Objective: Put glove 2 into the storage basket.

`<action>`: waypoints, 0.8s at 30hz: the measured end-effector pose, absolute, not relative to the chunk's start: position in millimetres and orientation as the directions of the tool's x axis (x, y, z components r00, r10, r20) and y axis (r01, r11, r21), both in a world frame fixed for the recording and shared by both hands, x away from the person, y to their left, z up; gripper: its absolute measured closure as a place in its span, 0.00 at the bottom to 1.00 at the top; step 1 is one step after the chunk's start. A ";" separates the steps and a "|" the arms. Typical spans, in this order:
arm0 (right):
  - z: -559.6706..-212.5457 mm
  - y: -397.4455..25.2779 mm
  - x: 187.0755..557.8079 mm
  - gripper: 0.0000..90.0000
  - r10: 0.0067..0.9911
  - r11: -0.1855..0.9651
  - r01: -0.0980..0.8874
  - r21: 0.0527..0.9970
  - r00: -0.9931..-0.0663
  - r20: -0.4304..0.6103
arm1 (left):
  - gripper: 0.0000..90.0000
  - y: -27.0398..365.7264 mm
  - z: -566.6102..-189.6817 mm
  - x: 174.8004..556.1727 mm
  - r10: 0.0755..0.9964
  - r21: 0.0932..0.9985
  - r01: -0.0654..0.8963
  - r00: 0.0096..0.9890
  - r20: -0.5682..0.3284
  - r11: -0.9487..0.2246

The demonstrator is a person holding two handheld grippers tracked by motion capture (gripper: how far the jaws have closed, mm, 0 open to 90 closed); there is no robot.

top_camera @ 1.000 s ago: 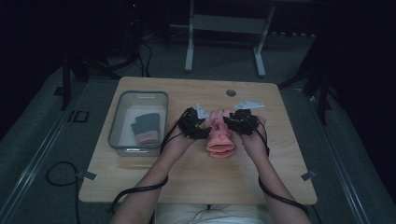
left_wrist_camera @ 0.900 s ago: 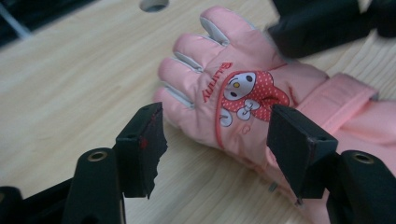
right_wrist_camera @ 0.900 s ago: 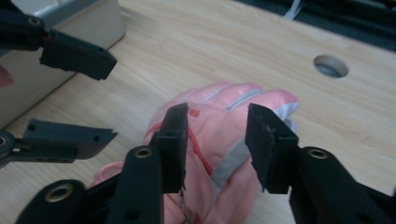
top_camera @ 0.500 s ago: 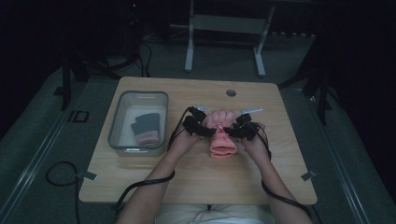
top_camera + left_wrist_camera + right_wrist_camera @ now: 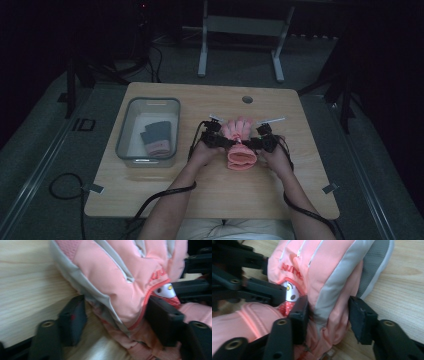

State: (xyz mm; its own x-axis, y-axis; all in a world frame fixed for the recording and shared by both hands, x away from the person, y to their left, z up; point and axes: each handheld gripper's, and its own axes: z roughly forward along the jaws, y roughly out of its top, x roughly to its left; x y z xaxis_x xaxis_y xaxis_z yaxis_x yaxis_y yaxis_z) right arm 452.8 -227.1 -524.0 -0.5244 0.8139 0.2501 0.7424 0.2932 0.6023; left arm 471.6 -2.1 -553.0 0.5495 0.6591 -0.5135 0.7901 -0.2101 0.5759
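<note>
A pink and grey glove (image 5: pixel 239 131) lies at the middle of the wooden table (image 5: pixel 280 190), fingers pointing away from the person, its cuff (image 5: pixel 242 157) rolled up. My left gripper (image 5: pixel 227 143) holds the glove's left side near the wrist. In the left gripper view the jaws of this gripper (image 5: pixel 117 317) press on bunched fabric of the glove (image 5: pixel 120 282). My right gripper (image 5: pixel 253 144) holds the opposite side. In the right gripper view that gripper (image 5: pixel 327 317) squeezes the glove (image 5: pixel 329 272) by its grey edge. A small cartoon badge (image 5: pixel 290 293) shows between the two grippers.
A clear plastic bin (image 5: pixel 147 101) stands at the table's left, holding a dark folded item (image 5: pixel 155 131) and a pink one (image 5: pixel 159 147). A round cable hole (image 5: pixel 247 99) sits near the far edge. Cables trail off the table's near edge.
Both grippers have drawn in closer together onto the glove's wrist, and the grey plates on top have tilted. The glove has shifted slightly toward the person.
</note>
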 end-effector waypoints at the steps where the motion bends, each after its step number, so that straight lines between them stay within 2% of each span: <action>1: -524.3 -228.4 453.2 0.63 0.809 0.290 0.744 0.602 -0.527 0.262 | 0.45 -2.7 -553.5 471.2 0.651 0.580 0.787 0.555 -0.518 -0.209; 2: -524.6 -229.1 453.0 0.65 0.806 0.287 0.744 0.603 -0.528 0.268 | 0.50 -3.6 -553.2 470.6 0.641 0.582 0.785 0.561 -0.523 -0.213; 5: -525.7 -230.8 450.6 0.71 0.799 0.273 0.736 0.619 -0.532 0.280 | 0.71 -7.3 -545.9 466.4 0.636 0.615 0.747 0.608 -0.475 -0.254; 8: -525.2 -230.8 446.3 0.75 0.804 0.252 0.728 0.638 -0.524 0.280 | 0.80 -8.6 -540.1 463.1 0.640 0.625 0.735 0.618 -0.457 -0.263; 24: -490.6 -215.2 434.2 0.77 0.775 0.218 0.672 0.708 -0.560 0.292 | 0.83 12.2 -488.0 446.4 0.653 0.680 0.674 0.658 -0.374 -0.289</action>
State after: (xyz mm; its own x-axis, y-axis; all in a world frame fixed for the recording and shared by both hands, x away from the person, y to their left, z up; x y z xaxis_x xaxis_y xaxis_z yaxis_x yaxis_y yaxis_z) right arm 434.2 -215.2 -490.6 -0.5597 0.7754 0.2923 0.6721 0.2185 0.7075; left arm 446.4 12.2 -488.0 0.6581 0.6534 -0.3742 0.6736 -0.2887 0.6804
